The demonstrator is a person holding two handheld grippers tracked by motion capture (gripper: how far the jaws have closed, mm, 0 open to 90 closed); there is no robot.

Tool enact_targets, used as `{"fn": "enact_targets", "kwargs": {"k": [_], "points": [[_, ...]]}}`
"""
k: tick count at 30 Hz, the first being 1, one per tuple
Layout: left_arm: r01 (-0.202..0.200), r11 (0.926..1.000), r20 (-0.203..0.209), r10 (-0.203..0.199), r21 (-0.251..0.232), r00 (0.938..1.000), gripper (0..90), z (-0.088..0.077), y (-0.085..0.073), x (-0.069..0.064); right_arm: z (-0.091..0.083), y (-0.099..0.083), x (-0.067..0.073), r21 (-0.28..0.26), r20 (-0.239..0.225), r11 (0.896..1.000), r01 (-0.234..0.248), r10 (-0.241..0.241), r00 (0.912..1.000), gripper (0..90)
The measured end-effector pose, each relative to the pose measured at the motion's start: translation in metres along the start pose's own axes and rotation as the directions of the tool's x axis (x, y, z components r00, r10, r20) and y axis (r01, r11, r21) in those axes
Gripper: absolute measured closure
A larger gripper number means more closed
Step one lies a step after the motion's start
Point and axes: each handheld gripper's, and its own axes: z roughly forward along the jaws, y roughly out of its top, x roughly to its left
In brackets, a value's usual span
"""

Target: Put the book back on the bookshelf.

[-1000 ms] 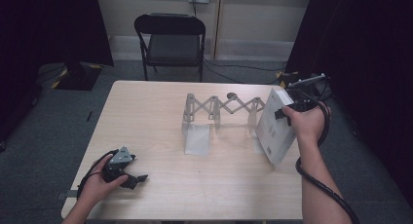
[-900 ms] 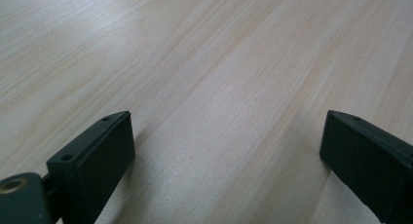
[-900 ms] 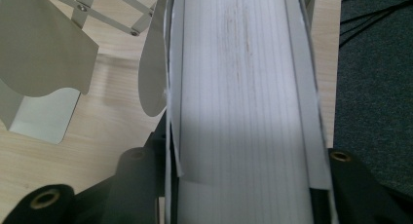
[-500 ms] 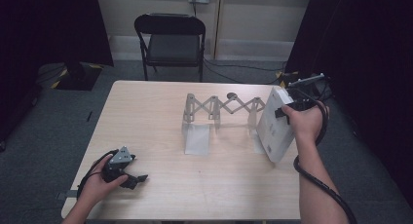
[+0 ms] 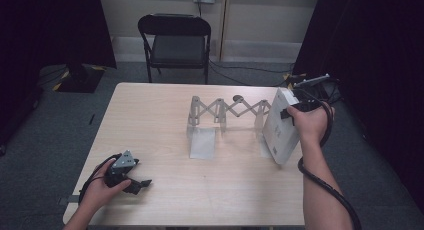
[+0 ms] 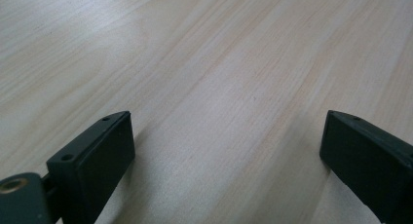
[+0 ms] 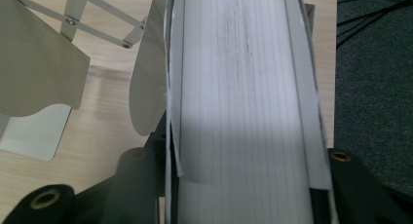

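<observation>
A thick white book stands tilted at the table's right edge, against the right end plate of a metal scissor-type expanding bookend rack. My right gripper is shut on the book's top; in the right gripper view the page edges run up between the two black jaws, which press on both covers. The rack's grey plates lie to the left of the book. My left gripper rests on the wooden table near the front left corner, jaws wide apart over bare wood.
A black folding chair stands behind the table's far edge. Dark carpet lies just past the table's right edge beside the book. Cables trail from the right gripper along the forearm.
</observation>
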Motion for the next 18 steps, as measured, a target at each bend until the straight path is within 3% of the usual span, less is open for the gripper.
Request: {"fn": "enact_targets", "kwargs": {"k": [18], "points": [[-0.001,1.0,0.009,0.001,-0.004,1.0,5.4,-0.0006,-0.0009,0.0005,0.007,0.0037,0.0021,-0.014,0.023,1.0,-0.018,0.019,0.9996,53.5]]}}
